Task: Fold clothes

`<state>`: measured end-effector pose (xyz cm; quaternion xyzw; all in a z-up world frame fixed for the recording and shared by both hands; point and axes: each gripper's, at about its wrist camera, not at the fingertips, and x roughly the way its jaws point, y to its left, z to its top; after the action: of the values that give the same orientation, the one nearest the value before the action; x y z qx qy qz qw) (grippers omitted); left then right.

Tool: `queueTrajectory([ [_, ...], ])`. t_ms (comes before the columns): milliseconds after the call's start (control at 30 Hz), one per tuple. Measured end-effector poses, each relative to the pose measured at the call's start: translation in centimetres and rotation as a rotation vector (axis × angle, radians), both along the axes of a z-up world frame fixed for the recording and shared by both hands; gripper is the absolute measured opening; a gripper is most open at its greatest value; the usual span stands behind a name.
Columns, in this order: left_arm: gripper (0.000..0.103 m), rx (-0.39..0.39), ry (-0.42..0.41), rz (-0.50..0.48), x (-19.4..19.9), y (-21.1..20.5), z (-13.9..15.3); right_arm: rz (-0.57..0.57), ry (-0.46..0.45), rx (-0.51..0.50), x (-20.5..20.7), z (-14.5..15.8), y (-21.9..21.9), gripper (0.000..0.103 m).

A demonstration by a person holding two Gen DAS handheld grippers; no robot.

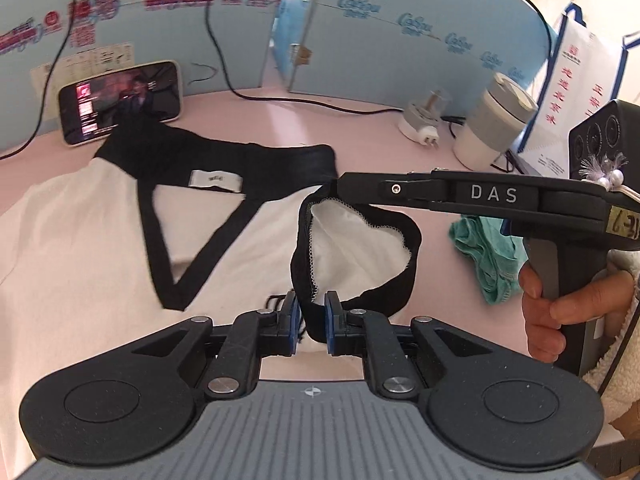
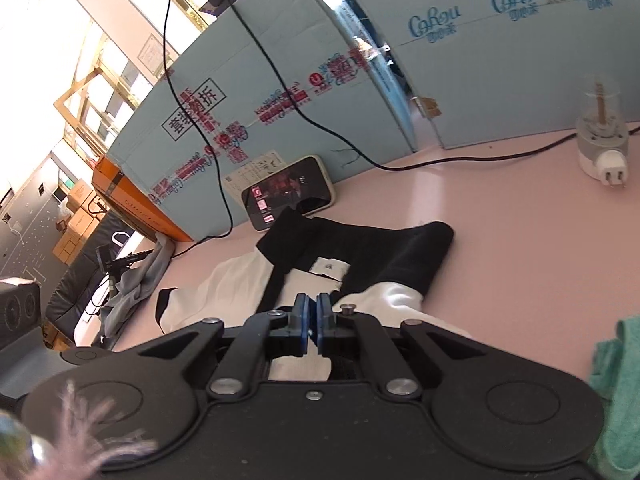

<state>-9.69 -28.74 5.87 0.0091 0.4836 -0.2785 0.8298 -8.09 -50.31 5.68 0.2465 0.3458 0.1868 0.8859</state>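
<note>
phone (image 1: 122,102) behind shirt (image 1: 80,240), on table (image 1: 380,136)

Left gripper (image 1: 311,316): jaws nearly together, pinching black cloth between the blue pads. Right gripper (image 2: 312,322): jaws closed, pads meeting on fabric; reaches in sideways from the right, handle gripped by a hand (image 1: 560,312).

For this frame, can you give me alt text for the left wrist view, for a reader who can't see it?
Two handheld grippers pinch the black-trimmed sleeve cuff of a white T-shirt on a pink table: the left gripper at its near edge, the right gripper at its far edge. Behind lie a phone, a white cup and a teal cloth.
</note>
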Motion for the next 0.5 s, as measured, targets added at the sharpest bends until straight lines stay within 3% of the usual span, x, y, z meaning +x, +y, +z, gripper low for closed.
queueTrajectory([
  [167,0.03,0.009,0.02,0.092,0.3,3.3,-0.9,0.076,0.0,0.015,2.3,-0.6,4.4,0.005],
  [333,0.032,0.028,0.057,0.156,0.6,5.9,-2.2,0.141,0.044,0.023,3.1,-1.5,7.6,0.01],
  [400,0.041,0.018,0.057,0.17,0.6,6.7,-2.2,0.134,0.046,0.031,2.7,-1.1,7.9,0.012],
  [467,0.045,0.0,0.05,0.166,0.7,7.0,-1.8,0.094,0.028,0.024,1.9,-0.2,7.3,0.024],
  [500,0.049,-0.013,0.046,0.16,0.9,6.9,-1.6,0.065,0.013,0.016,1.3,0.5,6.7,0.037],
])
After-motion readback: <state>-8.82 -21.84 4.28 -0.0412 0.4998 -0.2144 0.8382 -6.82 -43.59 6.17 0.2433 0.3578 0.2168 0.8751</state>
